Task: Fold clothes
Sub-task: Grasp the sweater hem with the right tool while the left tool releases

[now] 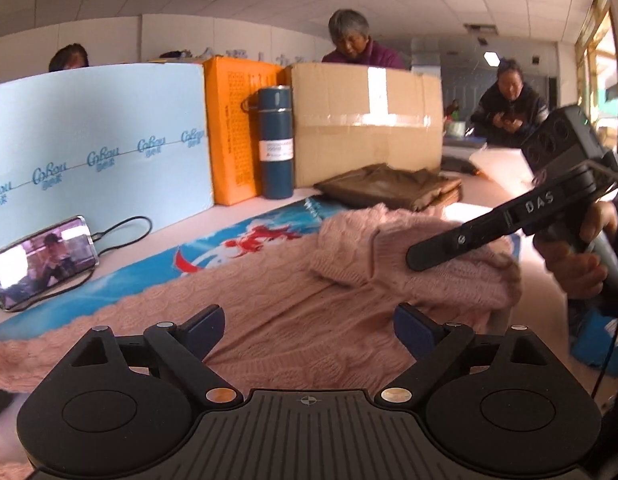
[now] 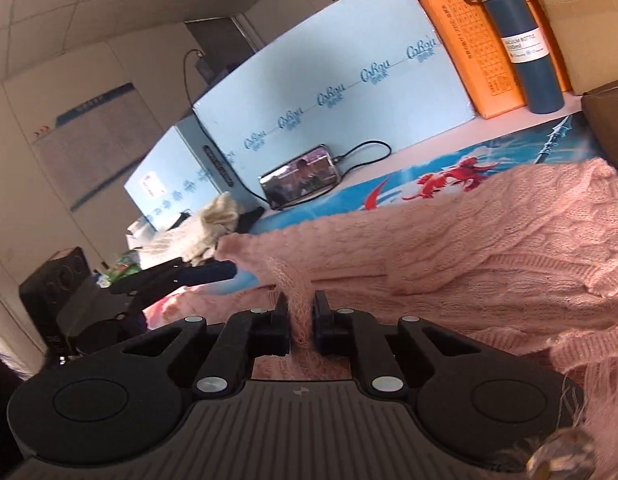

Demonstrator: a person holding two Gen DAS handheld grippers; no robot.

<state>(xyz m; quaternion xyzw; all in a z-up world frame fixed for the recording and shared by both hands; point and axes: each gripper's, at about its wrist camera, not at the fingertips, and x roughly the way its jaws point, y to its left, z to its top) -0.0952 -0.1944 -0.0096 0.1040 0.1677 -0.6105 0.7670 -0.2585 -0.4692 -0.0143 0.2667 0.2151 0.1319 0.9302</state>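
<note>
We held the left gripper low over the pink cable-knit sweater, its blue-padded fingers spread wide apart with nothing between them. The sweater lay across the blue printed mat with red and white figures on the pale tabletop, one cuffed sleeve folded back over the body.

Our right gripper had its fingers pressed together on a fold of the pink knit, and loose stitches ran up between the pads. In the left wrist view this gripper came in from the right, its black finger marked "DAS" lying against the folded sleeve, a hand around its handle.

Behind the sweater lay a folded brown garment, just in front of a large brown cardboard box sealed with clear tape; we could not see into it. Beside the box stood a dark blue vacuum bottle with a strap, its lid on, and next to that an orange box upright. A light blue foam board printed with a repeated logo stood along the back edge.

A smartphone with its screen lit leaned against the board, a black cable plugged in. In the right wrist view, cream knitted cloth was heaped at the table's far end.

Other people were behind the boxes.
</note>
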